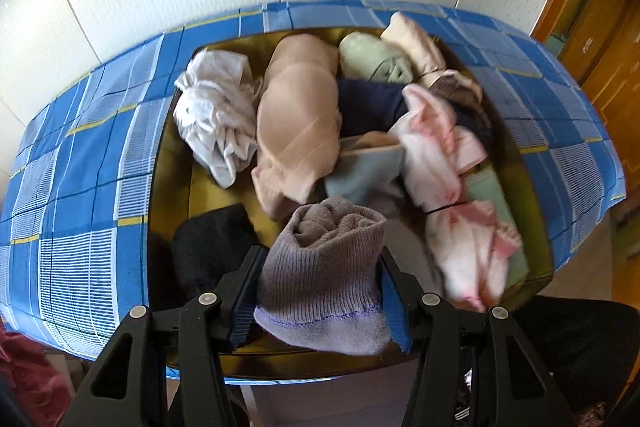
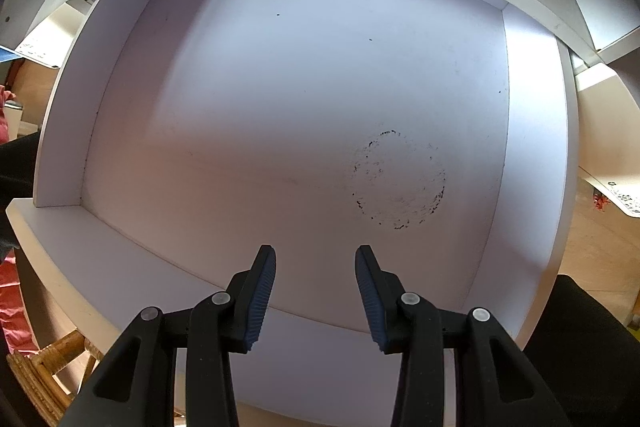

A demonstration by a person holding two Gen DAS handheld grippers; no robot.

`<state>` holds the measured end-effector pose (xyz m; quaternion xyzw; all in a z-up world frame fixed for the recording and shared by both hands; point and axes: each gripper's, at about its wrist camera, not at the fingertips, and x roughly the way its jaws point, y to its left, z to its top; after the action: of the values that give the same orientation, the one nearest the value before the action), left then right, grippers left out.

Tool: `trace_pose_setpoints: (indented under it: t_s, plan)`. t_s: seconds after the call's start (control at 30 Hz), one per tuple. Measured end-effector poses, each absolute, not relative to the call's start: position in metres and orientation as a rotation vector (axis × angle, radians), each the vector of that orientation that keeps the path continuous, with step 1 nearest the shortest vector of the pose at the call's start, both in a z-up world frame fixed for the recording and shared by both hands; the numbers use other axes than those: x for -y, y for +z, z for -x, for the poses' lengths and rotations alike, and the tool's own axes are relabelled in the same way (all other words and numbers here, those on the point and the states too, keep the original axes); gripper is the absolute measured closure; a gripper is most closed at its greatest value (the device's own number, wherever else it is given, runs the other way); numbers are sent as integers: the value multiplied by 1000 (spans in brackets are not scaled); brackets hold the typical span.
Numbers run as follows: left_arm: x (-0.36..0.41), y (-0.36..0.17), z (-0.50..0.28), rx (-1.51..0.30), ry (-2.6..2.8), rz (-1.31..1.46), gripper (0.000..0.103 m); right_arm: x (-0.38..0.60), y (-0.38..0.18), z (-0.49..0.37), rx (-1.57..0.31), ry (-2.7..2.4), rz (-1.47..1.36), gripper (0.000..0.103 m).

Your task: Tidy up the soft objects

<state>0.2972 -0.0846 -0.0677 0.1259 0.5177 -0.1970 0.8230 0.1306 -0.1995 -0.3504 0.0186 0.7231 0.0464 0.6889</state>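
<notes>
A white panelled wall stands behind a surface covered with a blue checked cloth (image 1: pixel 80 155), on which sits a dark, glossy tray (image 1: pixel 168 195) heaped with soft things; the left gripper (image 1: pixel 322 291) is clamped on a rolled grey-lilac sock (image 1: pixel 324 279) at the tray's near edge, its blue pads pressed against both sides of the knit; just beside it to the left lies a black sock (image 1: pixel 212 251), partly behind the finger; beyond are a peach-beige bundle (image 1: pixel 300 131), a crumpled white garment (image 1: pixel 216 119), a pale green roll (image 1: pixel 372 61), a dark navy piece (image 1: pixel 372 103) mostly buried, and blurred pink-and-white items (image 1: pixel 440 155) tied with a thin black band; the right gripper (image 2: pixel 315 291) hangs with jaws partly apart and nothing between them over a bare white drawer (image 2: pixel 280 107), whose floor bears a faint ring-shaped mark (image 2: pixel 400 179); a wicker piece (image 2: pixel 44 367) is cut off at the lower left.
</notes>
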Motion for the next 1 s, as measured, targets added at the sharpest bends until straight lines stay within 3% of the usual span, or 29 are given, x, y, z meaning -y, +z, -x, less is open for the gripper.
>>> trace_pose_setpoints:
  t_s: [0.4, 0.63, 0.73, 0.83, 1.0]
  plan:
    - [95, -88, -297, -1128, -471, -326, 46, 201, -355, -132, -1613, 102, -37, 62]
    - [101, -98, -300, -1101, -386, -445, 40, 198, -347, -128, -1607, 104, -39, 62]
    - [98, -94, -293, -1085, -395, -401, 30, 199, -345, -127, -1603, 105, -43, 62]
    - [88, -83, -278, -1021, -376, -317, 12, 200, -342, -126, -1599, 105, -48, 62]
    - [70, -66, -250, -953, -380, -190, 8, 202, -334, -123, -1581, 115, -56, 61]
